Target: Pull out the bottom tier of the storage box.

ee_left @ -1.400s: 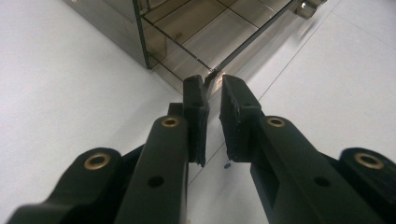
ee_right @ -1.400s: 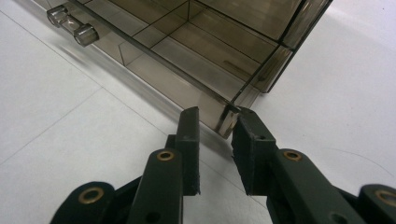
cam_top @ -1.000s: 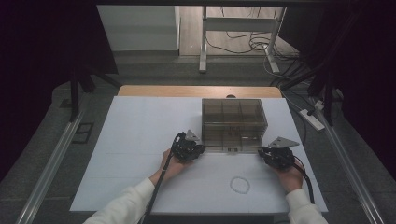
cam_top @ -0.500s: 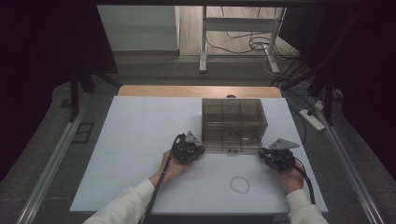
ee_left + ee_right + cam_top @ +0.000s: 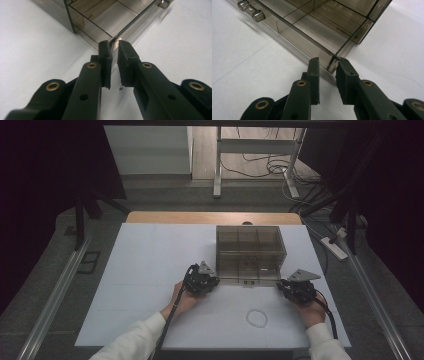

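Nearest the viewer in the high view, two white-sleeved forearms enter from the bottom edge. A thin ring lies flat on the white table cover between the two hands, apart from both.

The left gripper rests at the near left corner of the smoke-tinted clear box. In the left gripper view its black jaws stand narrow, almost parallel, and pinch the thin front corner edge of the box between the pads; the tips meet the clear wall where it ends.

The right gripper rests at the near right corner of the same box. In the right gripper view its jaws stand somewhat wider and straddle that corner of the box; the right-hand pad touches the wall, whereas contact of the other pad cannot be told. Two small clear knobs project from the front face.

The box sits right of centre on the table cover, its interior divided into compartments. Beyond it a strip of wooden tabletop shows, then floor with cables.
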A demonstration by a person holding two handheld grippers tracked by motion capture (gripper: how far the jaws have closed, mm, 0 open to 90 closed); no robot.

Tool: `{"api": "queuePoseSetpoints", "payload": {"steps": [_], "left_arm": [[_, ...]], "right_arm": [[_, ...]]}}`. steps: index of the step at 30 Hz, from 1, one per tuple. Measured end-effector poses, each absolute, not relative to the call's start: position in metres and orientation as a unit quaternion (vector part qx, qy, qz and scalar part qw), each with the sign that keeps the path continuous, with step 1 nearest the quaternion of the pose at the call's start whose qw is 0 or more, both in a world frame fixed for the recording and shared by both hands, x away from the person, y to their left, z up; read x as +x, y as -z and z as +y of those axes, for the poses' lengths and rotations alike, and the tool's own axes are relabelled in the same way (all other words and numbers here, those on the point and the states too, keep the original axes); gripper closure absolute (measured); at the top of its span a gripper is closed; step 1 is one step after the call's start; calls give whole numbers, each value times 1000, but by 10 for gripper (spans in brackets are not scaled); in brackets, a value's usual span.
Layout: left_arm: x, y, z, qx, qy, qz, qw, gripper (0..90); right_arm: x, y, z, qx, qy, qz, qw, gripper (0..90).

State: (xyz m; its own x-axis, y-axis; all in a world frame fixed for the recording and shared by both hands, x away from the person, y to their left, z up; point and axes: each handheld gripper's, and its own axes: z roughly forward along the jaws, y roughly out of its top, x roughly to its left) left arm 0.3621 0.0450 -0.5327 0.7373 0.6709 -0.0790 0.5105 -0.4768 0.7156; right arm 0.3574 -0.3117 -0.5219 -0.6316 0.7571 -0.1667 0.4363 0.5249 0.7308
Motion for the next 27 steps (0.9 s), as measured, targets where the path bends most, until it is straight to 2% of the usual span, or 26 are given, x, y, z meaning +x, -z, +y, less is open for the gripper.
{"api": "queuePoseSetpoints", "payload": {"steps": [27], "left_arm": [[357,533,45,855,-114,340,374,808]], "right_arm": [[351,522,-311,355,-332,840,240,731]]}}
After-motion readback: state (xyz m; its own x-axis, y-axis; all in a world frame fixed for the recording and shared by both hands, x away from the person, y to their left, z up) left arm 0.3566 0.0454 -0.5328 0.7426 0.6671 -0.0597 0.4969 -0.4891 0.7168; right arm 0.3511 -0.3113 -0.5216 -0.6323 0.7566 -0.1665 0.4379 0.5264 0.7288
